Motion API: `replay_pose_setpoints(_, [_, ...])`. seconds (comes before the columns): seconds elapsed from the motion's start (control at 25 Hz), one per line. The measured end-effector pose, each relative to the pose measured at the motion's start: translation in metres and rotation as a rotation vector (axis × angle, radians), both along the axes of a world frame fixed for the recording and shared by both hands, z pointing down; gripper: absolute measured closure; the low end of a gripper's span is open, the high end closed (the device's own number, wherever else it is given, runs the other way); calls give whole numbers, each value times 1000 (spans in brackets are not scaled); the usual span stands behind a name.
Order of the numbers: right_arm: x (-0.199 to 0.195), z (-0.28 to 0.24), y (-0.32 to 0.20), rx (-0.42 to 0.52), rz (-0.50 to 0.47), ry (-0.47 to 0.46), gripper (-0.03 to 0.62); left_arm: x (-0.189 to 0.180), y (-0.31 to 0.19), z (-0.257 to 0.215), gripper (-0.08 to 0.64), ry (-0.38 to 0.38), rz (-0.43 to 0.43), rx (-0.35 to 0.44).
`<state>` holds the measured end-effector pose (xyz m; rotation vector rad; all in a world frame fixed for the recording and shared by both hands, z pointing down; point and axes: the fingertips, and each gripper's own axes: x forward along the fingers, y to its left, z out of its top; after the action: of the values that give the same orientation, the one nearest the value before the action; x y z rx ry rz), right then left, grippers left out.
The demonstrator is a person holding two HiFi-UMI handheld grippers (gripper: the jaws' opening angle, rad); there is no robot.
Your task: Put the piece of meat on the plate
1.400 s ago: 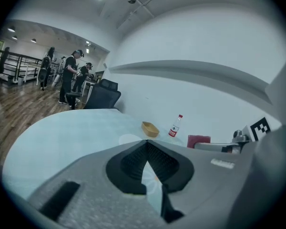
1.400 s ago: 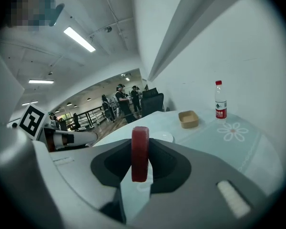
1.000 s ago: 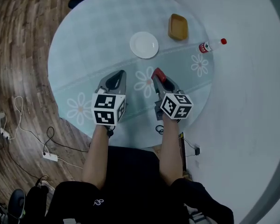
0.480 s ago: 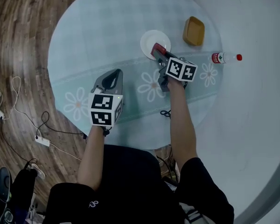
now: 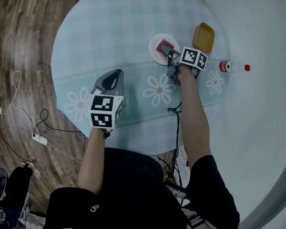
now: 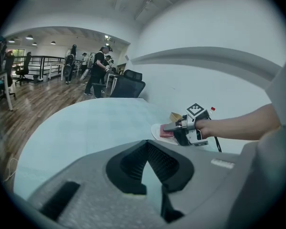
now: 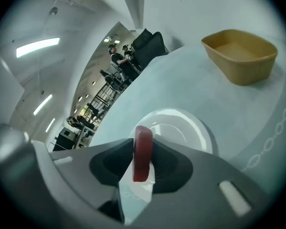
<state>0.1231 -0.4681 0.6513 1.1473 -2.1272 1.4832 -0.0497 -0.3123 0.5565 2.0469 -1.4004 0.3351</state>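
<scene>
My right gripper (image 5: pixel 167 50) reaches over the white plate (image 5: pixel 155 57) at the far side of the round table. A red piece of meat (image 5: pixel 162 46) stands on edge between its jaws. In the right gripper view the meat (image 7: pixel 142 152) sits between the pads just above the plate (image 7: pixel 193 128); the jaws are opening, with the pads still against the meat. The left gripper view shows that same meat (image 6: pixel 166 133) low over the plate (image 6: pixel 157 130). My left gripper (image 5: pixel 113 78) hovers over the near left of the table, shut and empty.
A brown bowl (image 5: pixel 203 37) stands right of the plate, close to my right gripper. A small bottle with a red cap (image 5: pixel 232 67) lies at the table's right edge. Cables trail over the wooden floor (image 5: pixel 19 42) on the left. People stand far off in the room.
My right gripper carried the meat away from me and down, from the near middle of the table to over the plate. My left gripper shifted only a little.
</scene>
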Motion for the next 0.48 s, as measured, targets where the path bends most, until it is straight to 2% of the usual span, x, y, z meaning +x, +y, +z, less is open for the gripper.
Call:
replay_pose_setpoints(0.16, [16, 4, -2, 17, -29, 175, 397, -2, 6, -2, 566, 25, -10, -7])
replay_pose_setpoints(0.24, [18, 2, 1, 26, -25, 198, 331, -3, 9, -4, 566, 26, -12, -2])
replay_pose_setpoints(0.48, [28, -7, 13, 27, 48, 227, 284, -9, 18, -23, 566, 28, -15, 32])
